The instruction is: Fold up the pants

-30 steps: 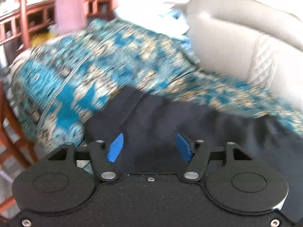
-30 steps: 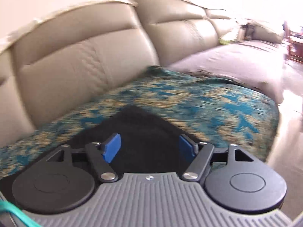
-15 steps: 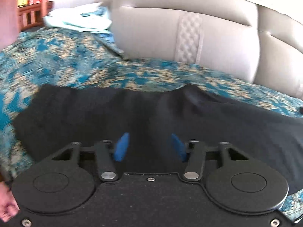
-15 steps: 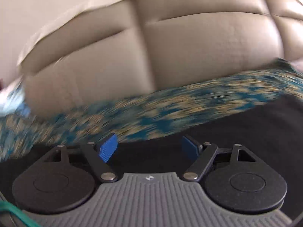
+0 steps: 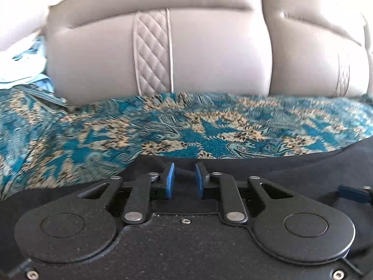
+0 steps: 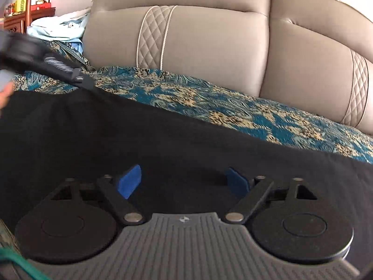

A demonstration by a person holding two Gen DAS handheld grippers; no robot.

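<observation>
Black pants (image 6: 163, 144) lie spread on the teal patterned cover (image 6: 256, 114) of the sofa seat. In the left wrist view the pants (image 5: 303, 170) fill the bottom, and my left gripper (image 5: 184, 178) has its blue pads close together at the pants' far edge, with dark cloth between them. My right gripper (image 6: 184, 182) is open, low over the middle of the pants, holding nothing. The left gripper also shows in the right wrist view (image 6: 79, 79) at the pants' far left edge.
The beige leather sofa back (image 5: 209, 53) rises right behind the seat. Light blue clothes (image 6: 58, 28) are piled at the left end of the sofa. A wooden shelf with bottles (image 6: 25, 11) stands far left.
Both grippers swung round to face the sofa back. The left gripper's jaws closed from wide open to nearly together at the pants' far edge. The right gripper stayed open.
</observation>
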